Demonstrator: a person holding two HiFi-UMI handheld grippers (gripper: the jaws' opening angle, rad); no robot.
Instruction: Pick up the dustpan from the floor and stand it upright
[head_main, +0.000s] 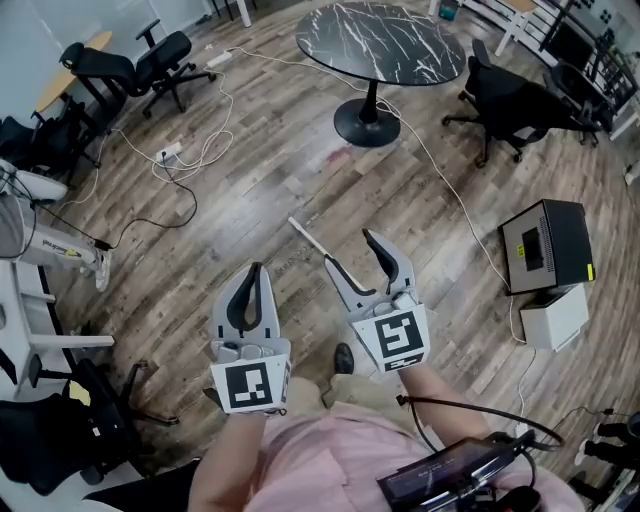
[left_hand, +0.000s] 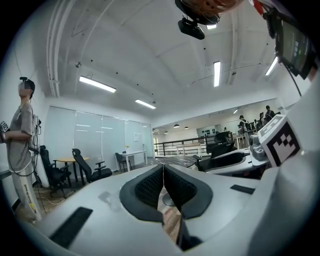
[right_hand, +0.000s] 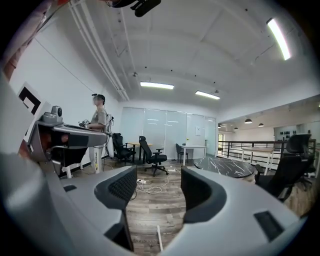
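Wood-plank floor (head_main: 250, 180) | thin white dustpan handle (head_main: 306, 238) lies flat, long axis diagonal, near end just below right gripper (head_main: 348, 250) | right jaws wide apart, empty, nearer | left gripper (head_main: 254, 272) jaws pressed together, empty

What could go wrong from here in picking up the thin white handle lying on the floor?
The handle is thin and lies flat on the wood floor, so the open right gripper may scrape the boards or pinch it off-centre. Its near end is hidden behind that gripper, so the lift could tip unexpectedly. The left gripper is shut, so it cannot yet steady anything.
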